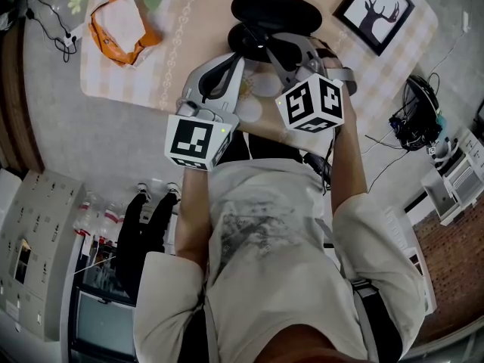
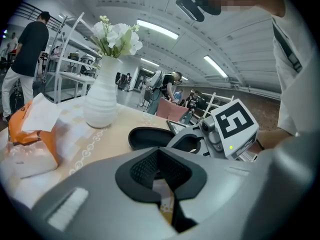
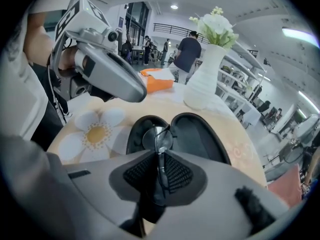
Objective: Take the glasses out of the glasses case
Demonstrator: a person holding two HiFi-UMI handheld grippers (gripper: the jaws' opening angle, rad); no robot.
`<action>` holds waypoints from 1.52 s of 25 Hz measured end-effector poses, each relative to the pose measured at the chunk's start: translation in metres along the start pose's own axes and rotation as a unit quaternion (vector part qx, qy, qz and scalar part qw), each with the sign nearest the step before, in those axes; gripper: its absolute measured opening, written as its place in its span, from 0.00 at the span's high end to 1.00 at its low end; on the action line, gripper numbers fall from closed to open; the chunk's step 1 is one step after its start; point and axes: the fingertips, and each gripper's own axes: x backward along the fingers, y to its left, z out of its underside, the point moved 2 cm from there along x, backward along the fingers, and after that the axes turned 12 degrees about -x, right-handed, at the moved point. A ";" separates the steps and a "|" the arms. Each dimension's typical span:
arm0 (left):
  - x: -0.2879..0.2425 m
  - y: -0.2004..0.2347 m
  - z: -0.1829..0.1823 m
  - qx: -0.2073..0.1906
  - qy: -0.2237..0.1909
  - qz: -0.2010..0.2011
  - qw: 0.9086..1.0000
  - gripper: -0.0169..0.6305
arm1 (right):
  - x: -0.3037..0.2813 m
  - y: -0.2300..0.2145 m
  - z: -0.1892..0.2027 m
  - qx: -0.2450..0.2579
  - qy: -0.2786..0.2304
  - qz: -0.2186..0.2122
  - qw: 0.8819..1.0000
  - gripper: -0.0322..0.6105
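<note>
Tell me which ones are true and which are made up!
1. The right claw is pinching the glasses. True.
2. The glasses case is closed. False: it lies open on the table.
3. The vase has white flowers in it. True.
4. The left claw is holding the glasses case. False: there is nothing in it, and the case lies further off on the table.
</note>
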 end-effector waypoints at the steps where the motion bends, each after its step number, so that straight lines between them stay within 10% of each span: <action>1: 0.000 0.000 0.000 0.000 0.000 0.000 1.000 0.96 | 0.000 0.000 0.000 0.004 0.001 0.000 1.000 0.85; 38: 0.007 -0.005 -0.011 -0.014 -0.012 0.013 1.000 0.96 | 0.017 -0.003 -0.004 0.018 0.007 0.035 0.999 0.92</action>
